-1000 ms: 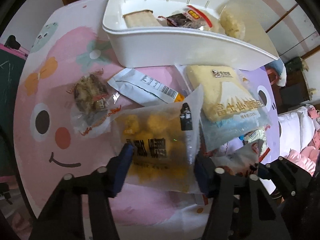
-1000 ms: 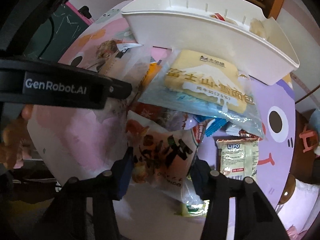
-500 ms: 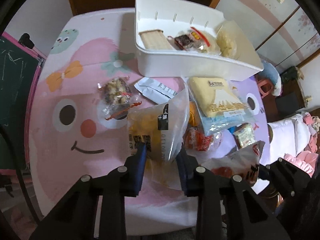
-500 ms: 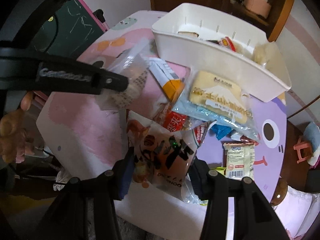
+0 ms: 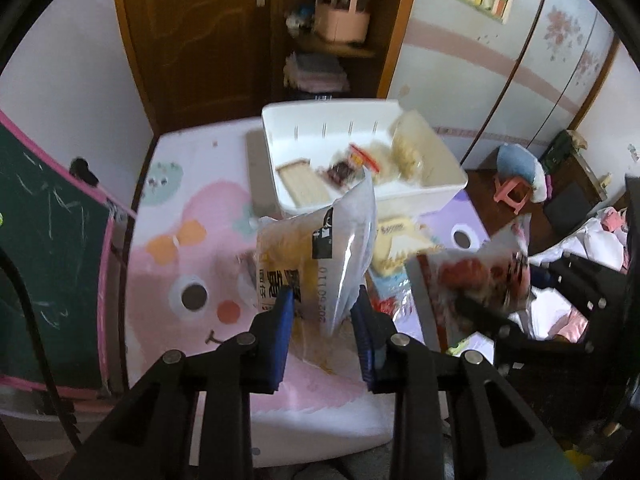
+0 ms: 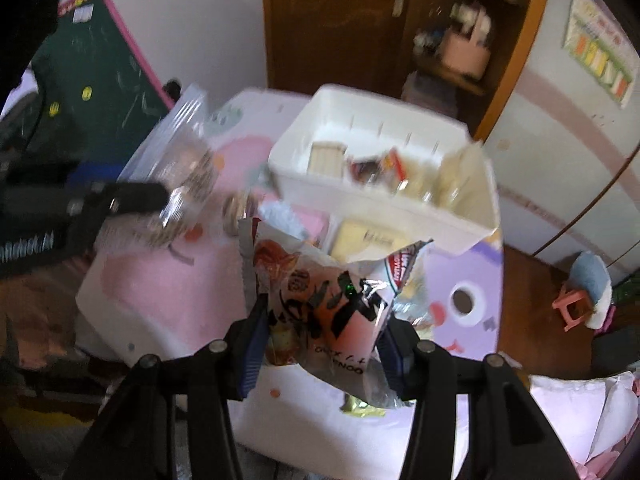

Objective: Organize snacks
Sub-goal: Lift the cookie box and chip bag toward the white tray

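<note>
Snacks pinched in both: left claw (image 5: 323, 322) grips yellow bag (image 5: 310, 264), right claw (image 6: 322, 344) grips orange packet (image 6: 320, 312)

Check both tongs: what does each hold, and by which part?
Left tongs: clear bag of yellow snacks, pinched at its lower end. Right tongs: white and orange printed snack packet, gripped across its lower sides.

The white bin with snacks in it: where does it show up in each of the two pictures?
Left wrist view: the white bin sits at upper centre, beyond the yellow snack bag.
Right wrist view: the bin is at centre, above the orange-printed snack bag.
Shared landmark: the pink basket on the wooden shelf behind.
</note>
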The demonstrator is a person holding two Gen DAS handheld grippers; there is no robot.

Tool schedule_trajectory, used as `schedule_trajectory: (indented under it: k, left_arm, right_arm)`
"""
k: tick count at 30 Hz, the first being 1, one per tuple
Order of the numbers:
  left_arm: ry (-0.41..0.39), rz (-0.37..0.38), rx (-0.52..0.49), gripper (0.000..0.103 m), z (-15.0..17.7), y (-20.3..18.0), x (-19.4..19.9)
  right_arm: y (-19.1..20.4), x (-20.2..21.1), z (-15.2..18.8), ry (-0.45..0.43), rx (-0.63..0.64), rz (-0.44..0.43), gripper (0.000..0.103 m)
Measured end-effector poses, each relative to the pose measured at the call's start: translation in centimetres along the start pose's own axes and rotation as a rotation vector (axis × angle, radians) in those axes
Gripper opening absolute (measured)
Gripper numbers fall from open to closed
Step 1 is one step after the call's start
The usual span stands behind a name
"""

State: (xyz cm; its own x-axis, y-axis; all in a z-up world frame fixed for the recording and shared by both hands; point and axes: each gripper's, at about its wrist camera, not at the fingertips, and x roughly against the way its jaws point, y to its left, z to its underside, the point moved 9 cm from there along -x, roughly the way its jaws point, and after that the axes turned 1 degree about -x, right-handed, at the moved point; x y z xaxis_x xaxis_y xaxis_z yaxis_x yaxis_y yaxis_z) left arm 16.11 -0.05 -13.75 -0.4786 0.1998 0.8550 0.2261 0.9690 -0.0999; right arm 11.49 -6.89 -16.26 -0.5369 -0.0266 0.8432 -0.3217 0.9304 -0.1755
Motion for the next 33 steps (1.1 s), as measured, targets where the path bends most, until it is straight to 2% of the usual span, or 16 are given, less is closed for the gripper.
schedule_trajectory:
  k: [6,11,21,27,30,33]
  left_arm:
    - [-0.092,0.01,-0.038,0.027,-3.8,-1.0,3.6]
    - [-0.172,0.021,-0.067,0.027,-7.9,-2.2,6.2]
    - [-0.243,0.0,-0.116,0.025,-15.6,-4.6,7.0]
    - [-0.222,0.002,-0.109,0.025,-19.5,-5.0,4.0]
    - [-0.176,0.006,-0.096,0.025,-20.9,-4.8,1.0]
    - [-0.124,0.001,-0.076,0.025,-21.7,-4.3,-2.2]
  right_arm:
    - [-1.9,4.8,-4.4,-0.141,-0.022,0.083,0.05]
    - [-4.5,7.5,-7.3,-0.208,-0.081,0.133,0.05]
    - [-9.4,10.4,-12.3,-0.305,-0.14,0.176,0.05]
    - [-11.9,8.4,-14.8,-0.288,-0.148,0.183,0.05]
    - [-13.2,5.8,-15.7,-0.243,-0.178,0.161,0.051]
    - [-14.8,2.0,-16.2,-0.161,-0.23,0.118,0.051]
